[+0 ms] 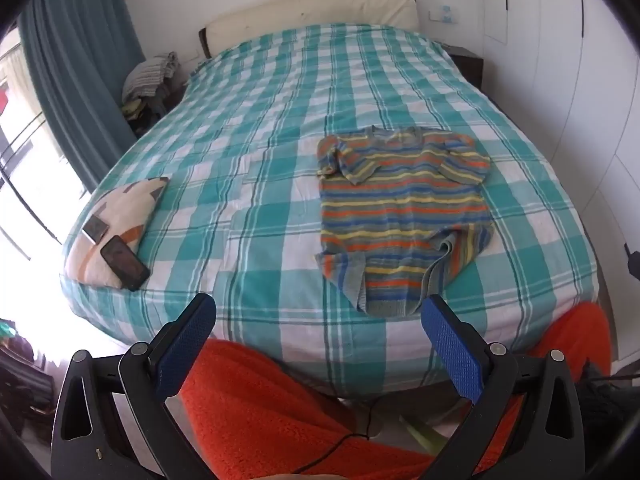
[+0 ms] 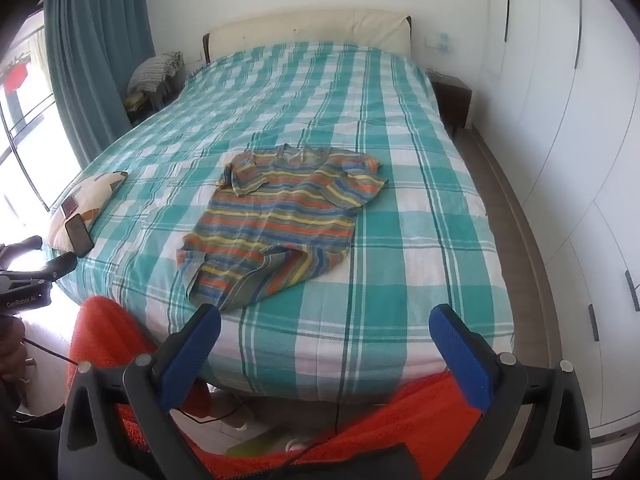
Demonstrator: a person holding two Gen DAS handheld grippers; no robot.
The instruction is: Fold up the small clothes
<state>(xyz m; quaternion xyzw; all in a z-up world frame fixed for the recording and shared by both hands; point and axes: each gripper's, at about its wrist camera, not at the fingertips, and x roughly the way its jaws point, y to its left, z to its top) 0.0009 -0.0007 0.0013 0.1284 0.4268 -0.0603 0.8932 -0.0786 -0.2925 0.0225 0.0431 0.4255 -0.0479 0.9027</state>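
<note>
Through my left tongs' camera, my left gripper [image 1: 318, 316] hangs back from the foot of the bed [image 1: 256, 128], jaws spread wide with nothing between them. The striped knit sweater [image 1: 404, 212] lies ahead and to the right on the checked bedspread, neck toward the headboard, both short sleeves folded in over the chest and the hem rumpled and turned up at the near right corner. A cushion [image 1: 116, 220] with two phones on it sits well apart at the left edge.

Through my right tongs' camera, my right gripper [image 2: 325, 318] is equally wide and empty, the sweater [image 2: 276, 216] ahead and left of it. I judge the knit soft, light and stretchy: it will sag and drag, so I would pinch the two hem corners, smoothing the rumpled one first.
</note>
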